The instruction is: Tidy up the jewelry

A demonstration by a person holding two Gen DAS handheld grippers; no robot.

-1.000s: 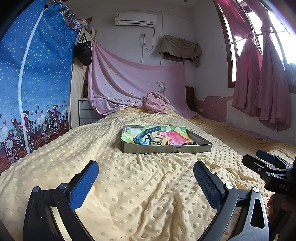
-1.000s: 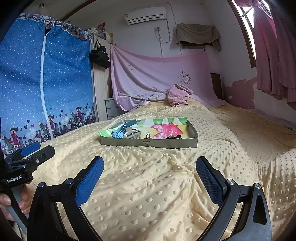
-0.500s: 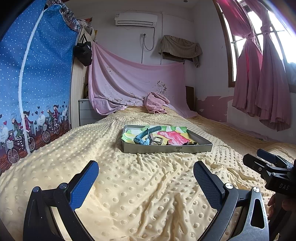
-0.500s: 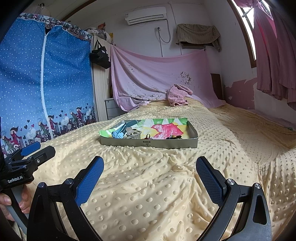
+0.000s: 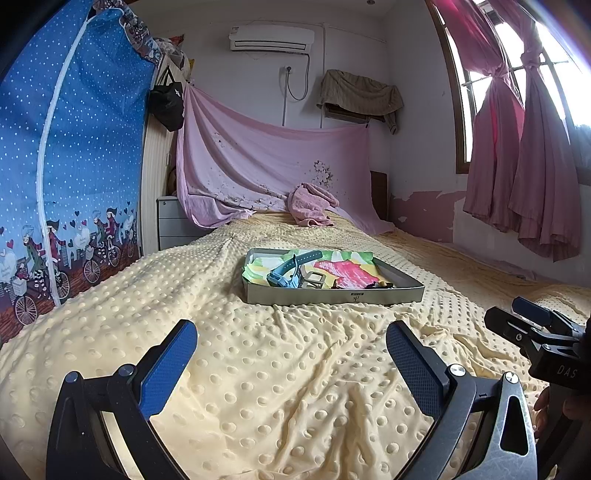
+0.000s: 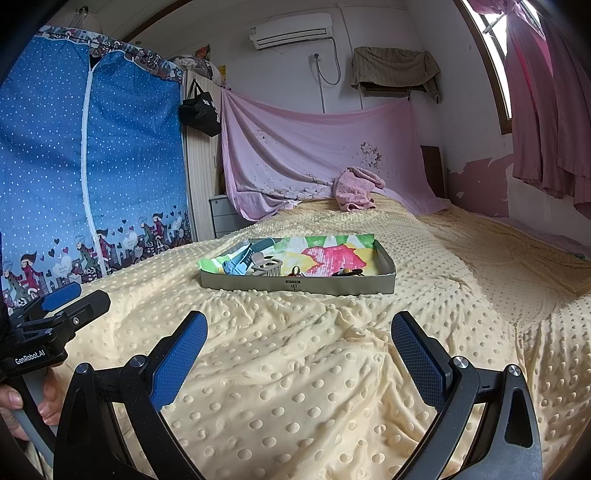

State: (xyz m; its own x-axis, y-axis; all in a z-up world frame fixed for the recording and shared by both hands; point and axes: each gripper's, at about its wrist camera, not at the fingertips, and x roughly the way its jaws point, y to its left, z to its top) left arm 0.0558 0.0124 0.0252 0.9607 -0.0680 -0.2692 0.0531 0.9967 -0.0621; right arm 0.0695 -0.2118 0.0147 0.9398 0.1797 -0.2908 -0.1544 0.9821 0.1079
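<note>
Shallow grey rectangular tray (image 5: 334,294) (image 6: 295,286) sits mid-bed on the pale yellow dotted-plush bedspread (image 5: 288,376) (image 6: 314,369), lined w/ a bright multicolour (green/yellow/pink) cloth (image 5: 343,271) (image 6: 325,256). In tray, left part: light-blue strap watch (image 5: 286,275) (image 6: 236,264), strap curling up; just beside it a beige claw-type hair clip (image 5: 312,277) (image 6: 267,266). Near front wall, small dark items (image 5: 378,284) (image 6: 347,272), too small to ID; a small red-brown piece (image 6: 294,272) beside them in right-wrist view. Left gripper (image 5: 291,354) (image 6: 70,301) low over bedspread, well short of tray, jaws spread wide, blue pads (image 5: 166,369) empty. Right gripper (image 6: 299,350) (image 5: 532,314) same: jaws spread wide, nothing between, blue pads (image 6: 417,362) facing tray, well apart from it. Each gripper shows at the edge of the other's view; a hand (image 6: 22,402) grips the left handle, fingers seen at lower left of right-wrist view. Further out: crumpled pink towel (image 5: 312,205) (image 6: 356,188) at head of bed, pink sheet (image 5: 273,162) (image 6: 317,151) draped on the wall behind, blue polka-dot fabric wardrobe (image 5: 74,147) (image 6: 92,155) w/ cartoon cyclist border on left, black bag (image 5: 166,103) (image 6: 201,109) hanging by it, white wall AC unit (image 5: 271,37) (image 6: 291,29) above, pink curtains (image 5: 517,147) (image 6: 546,110) at window on right.
</note>
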